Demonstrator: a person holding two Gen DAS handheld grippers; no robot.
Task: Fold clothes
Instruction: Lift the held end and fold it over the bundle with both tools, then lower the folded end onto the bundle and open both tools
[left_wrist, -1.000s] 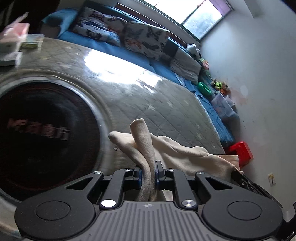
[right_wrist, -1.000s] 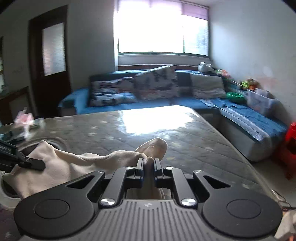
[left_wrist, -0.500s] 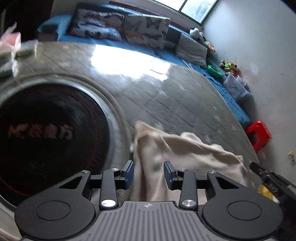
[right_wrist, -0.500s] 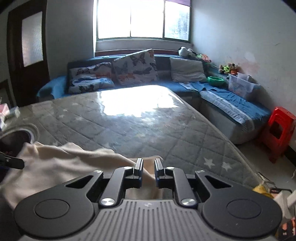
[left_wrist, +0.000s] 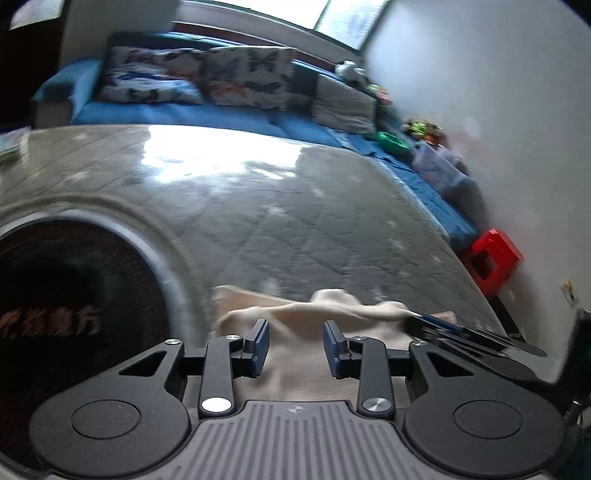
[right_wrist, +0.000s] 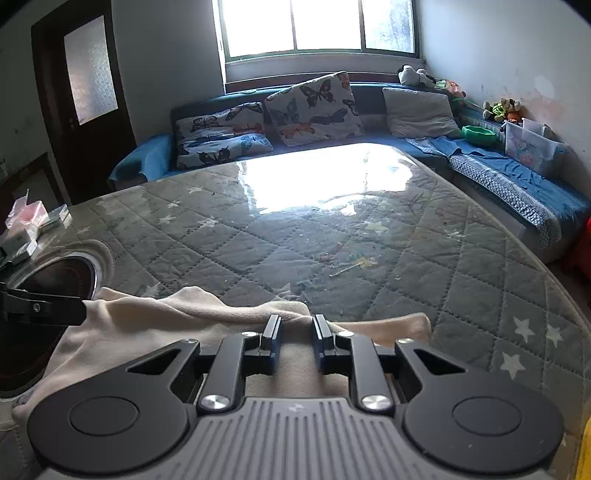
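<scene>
1. Cloth (left_wrist: 295, 332) fills the 6 o'clock part of the left wrist view: a cream, fleecy piece lying rumpled on the quilted table (left_wrist: 295, 229), just right of a dark round plate (left_wrist: 74, 295) set in the tabletop at 8 o'clock. The left gripper (left_wrist: 295, 345) has its jaws apart and closing, pads clear of the fabric beneath them. The other gripper's tips enter at 4 o'clock (blurred, so contact there is unclear).

2. Right wrist view: the cloth (right_wrist: 147, 325) spreads from 6 to 8 o'clock, its top edge humped into soft ridges. The right gripper (right_wrist: 295, 332) has its jaws a little apart and opening, fabric below them, nothing pinched. The left gripper's tip sits at the cloth's 9 o'clock corner.

3. It looks light, limp and non-slippery; it will sag wherever unsupported, so pinch corners or a raised edge ridge, both ends together.
</scene>
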